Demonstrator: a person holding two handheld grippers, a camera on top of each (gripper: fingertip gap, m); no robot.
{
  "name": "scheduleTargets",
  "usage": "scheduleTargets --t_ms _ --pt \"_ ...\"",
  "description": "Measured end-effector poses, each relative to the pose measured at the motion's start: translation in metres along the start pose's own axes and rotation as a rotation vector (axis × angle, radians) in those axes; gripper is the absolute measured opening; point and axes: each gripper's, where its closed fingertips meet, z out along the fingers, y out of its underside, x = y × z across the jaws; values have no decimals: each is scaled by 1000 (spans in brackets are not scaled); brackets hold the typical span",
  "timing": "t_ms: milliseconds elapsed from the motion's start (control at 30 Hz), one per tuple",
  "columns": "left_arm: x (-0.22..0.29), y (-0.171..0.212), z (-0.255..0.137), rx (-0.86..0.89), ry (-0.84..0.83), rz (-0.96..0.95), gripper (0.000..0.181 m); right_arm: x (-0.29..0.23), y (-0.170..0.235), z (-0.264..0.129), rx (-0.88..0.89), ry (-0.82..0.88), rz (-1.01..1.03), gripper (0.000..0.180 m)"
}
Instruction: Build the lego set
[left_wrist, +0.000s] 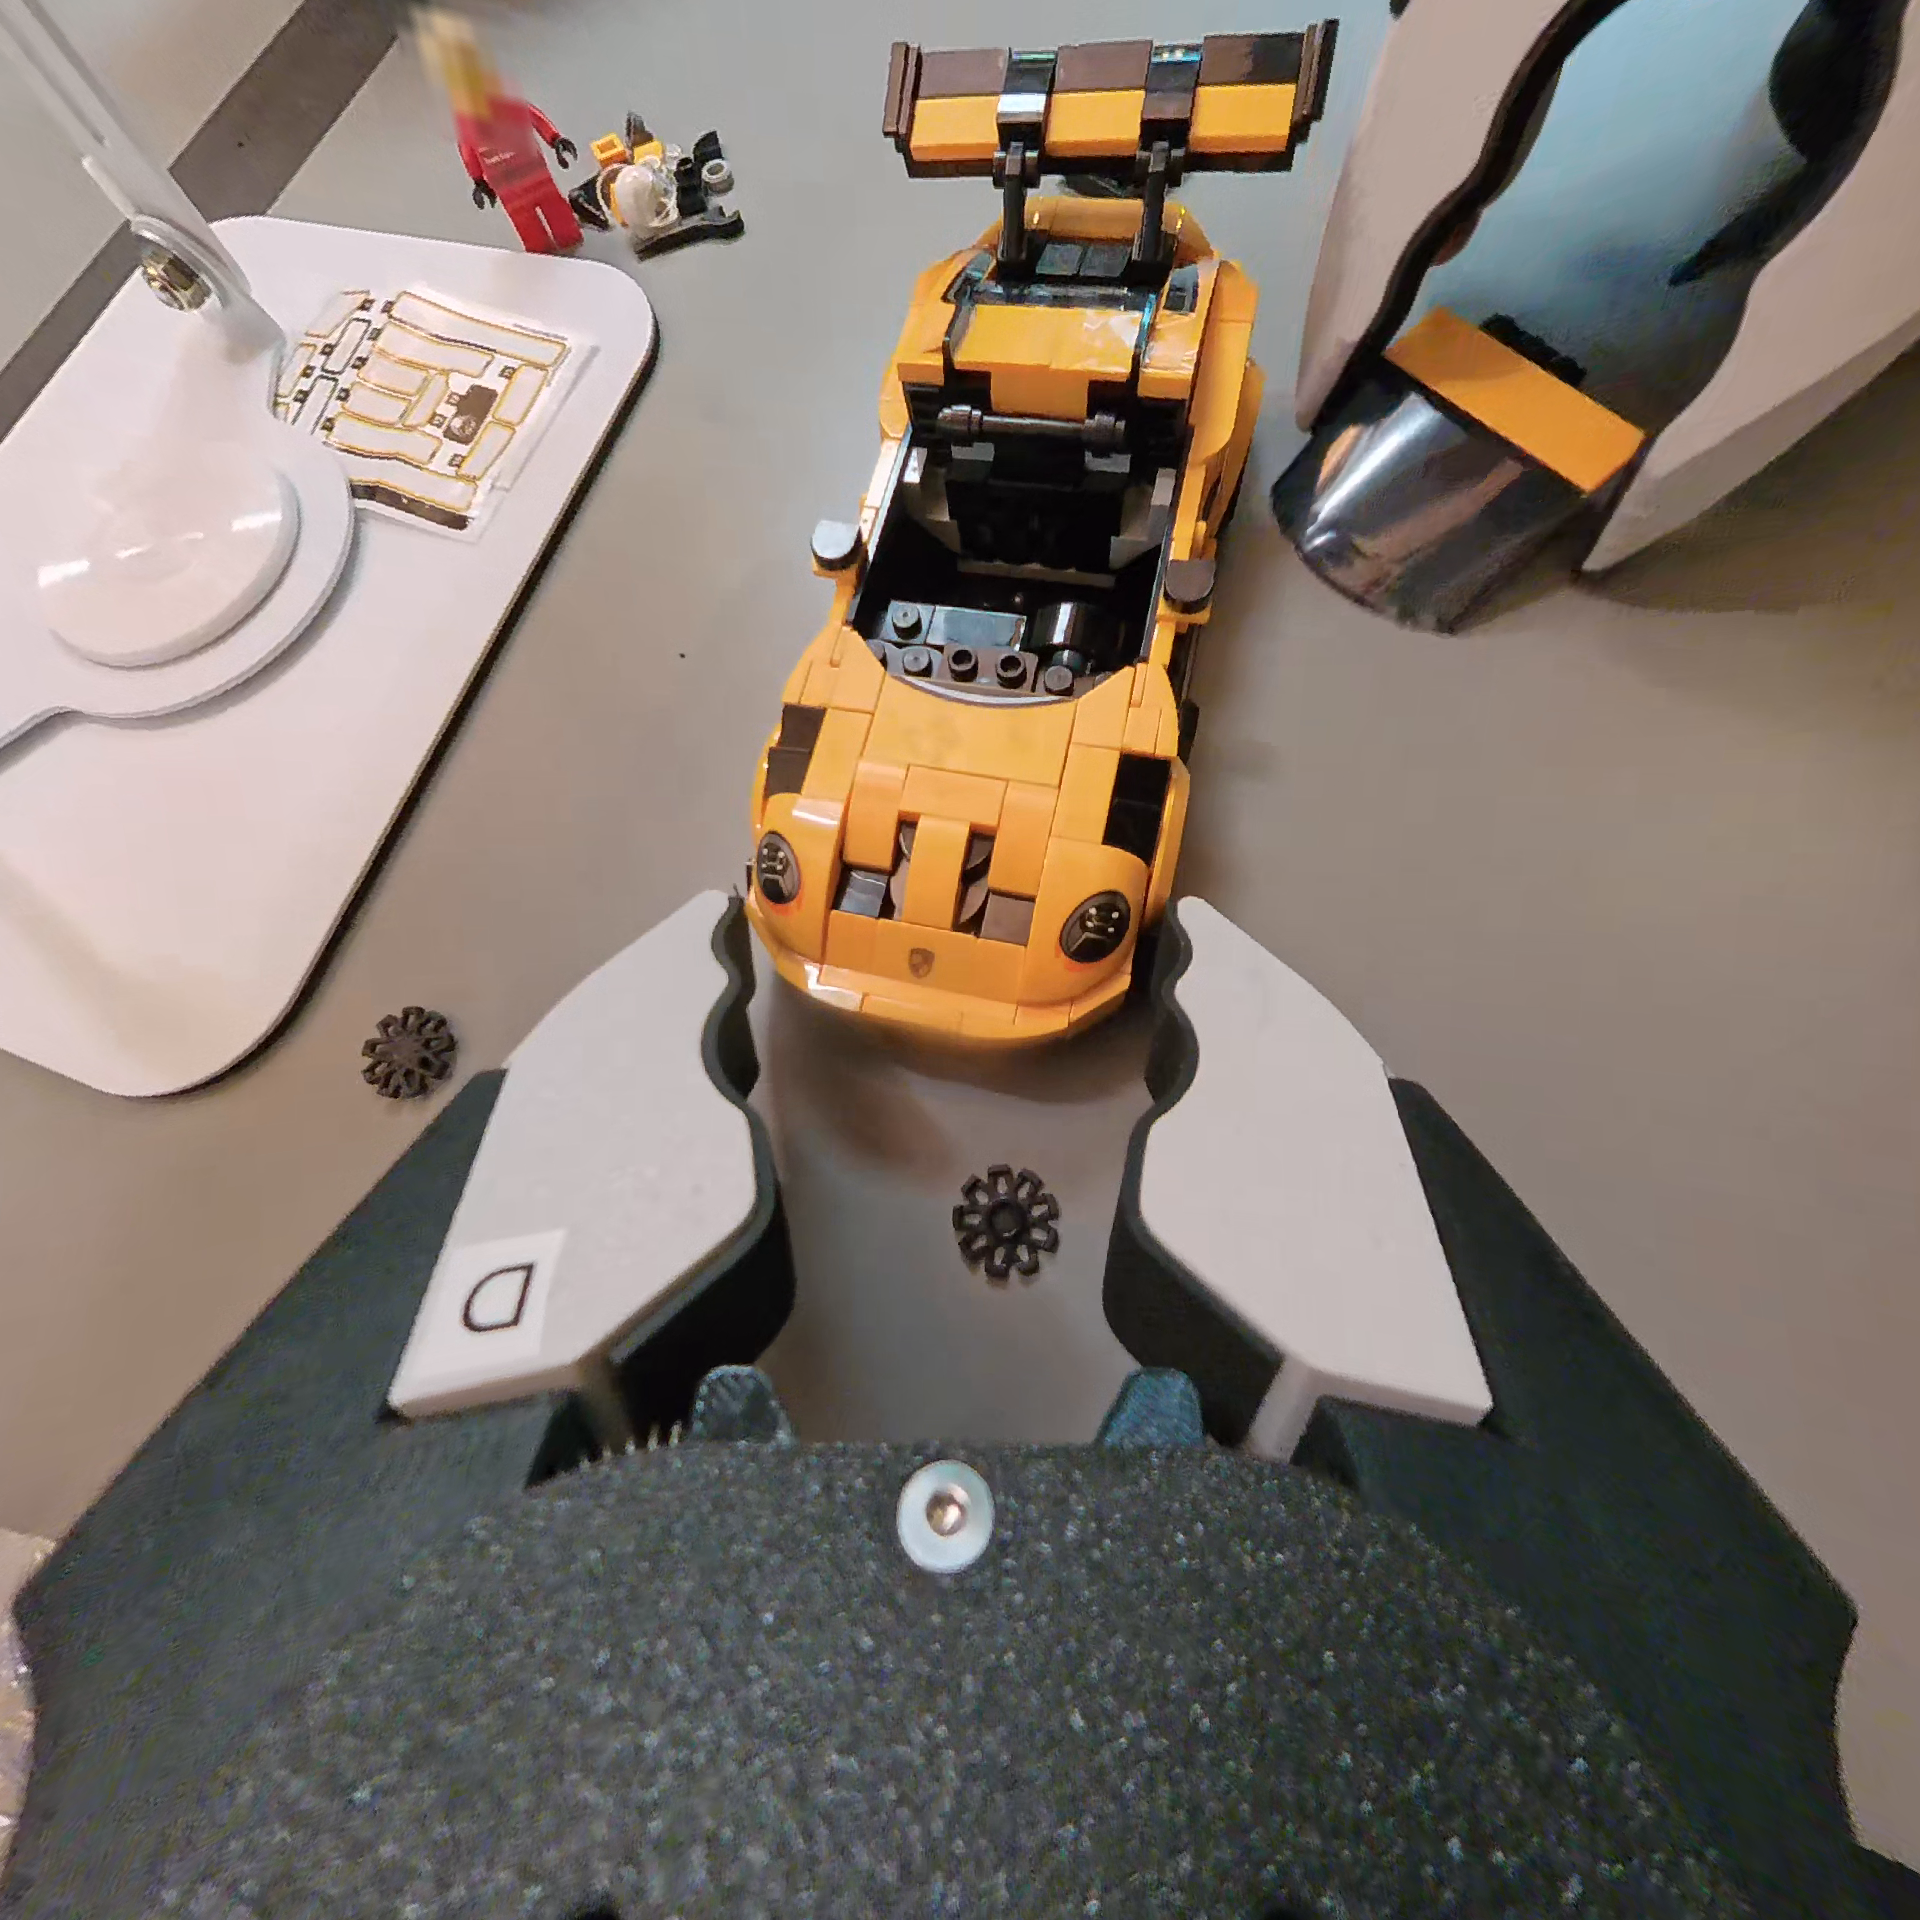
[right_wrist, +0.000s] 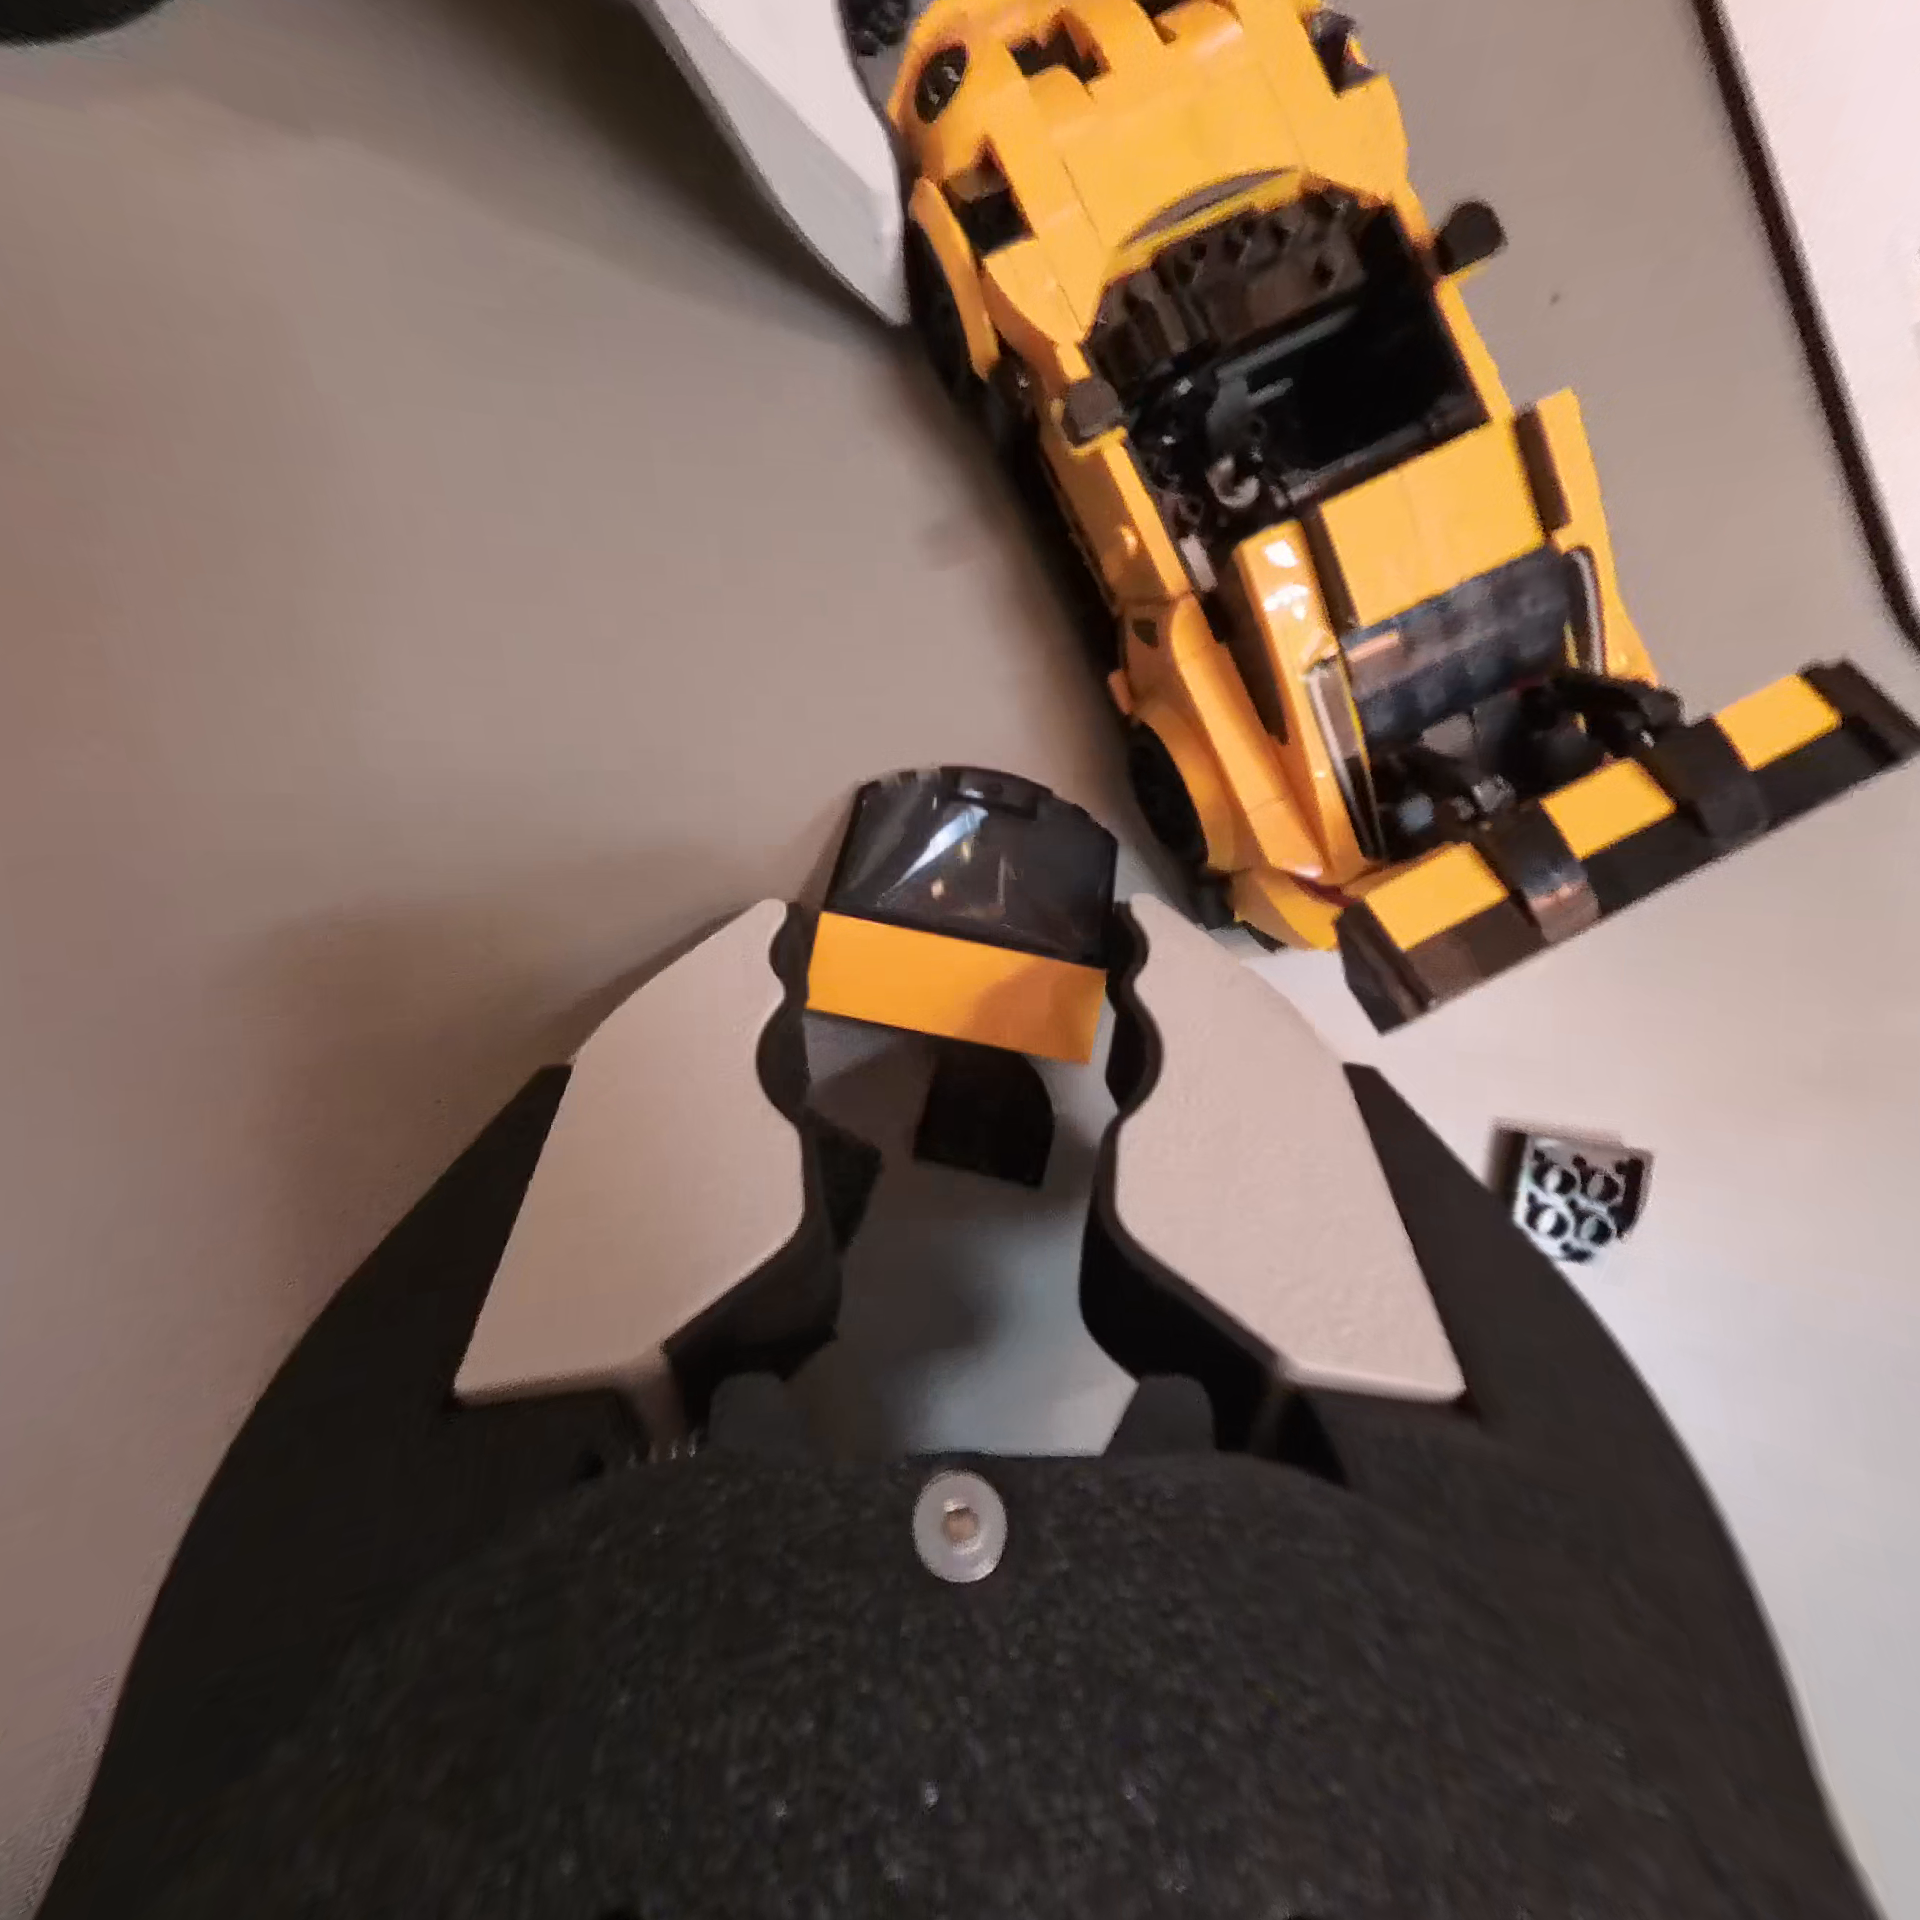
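Note:
The yellow and black lego car (left_wrist: 987, 644) stands on the grey table with its cockpit open and its nose toward my left gripper (left_wrist: 956, 935). That gripper's pads sit against both sides of the nose and seem to clamp it. My right gripper (right_wrist: 956, 966) is shut on a dark transparent windscreen piece with a yellow band (right_wrist: 966, 883), held just off the car's rear corner (right_wrist: 1299, 883). In the left wrist view the right gripper (left_wrist: 1496, 416) and its piece (left_wrist: 1423, 509) are to the right of the car.
A white stand base (left_wrist: 260, 779) carries a sticker sheet (left_wrist: 426, 405) at left. A red minifigure (left_wrist: 520, 177) and a small cluster of parts (left_wrist: 665, 187) lie behind it. Two black wheel rims (left_wrist: 408, 1051) (left_wrist: 1006, 1219) lie near my left gripper. A small dark brick (right_wrist: 1579, 1195) lies at right.

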Motion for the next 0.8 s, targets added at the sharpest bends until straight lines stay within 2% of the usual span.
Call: scheduleTargets --t_ms 133,233,367,433,500,567,633,700,800 --pt "0 0 -1 -1 0 2 73 -44 -17 -14 59 -184 -216 55" --pt "0 1 -1 -1 0 2 73 -56 -7 -9 -15 -201 -332 55" --pt "0 1 -1 -3 -1 1 73 -56 -1 0 -21 -225 -315 56" --pt "0 1 -2 -3 -3 -3 73 -49 -3 -4 -14 -198 -307 67" --pt "0 1 -2 -2 -3 -3 73 -43 -22 -21 81 -206 -252 69" --pt "1 1 -2 0 3 -2 74 -19 -45 -44 190 -145 -199 65" --pt "2 1 -2 5 17 -7 76 23 -59 -64 245 -15 -188 61" --pt "3 2 -3 5 22 1 77 72 -58 -71 227 110 -201 53" --pt "3 2 -6 12 22 9 77 142 -45 -62 140 204 -150 47"
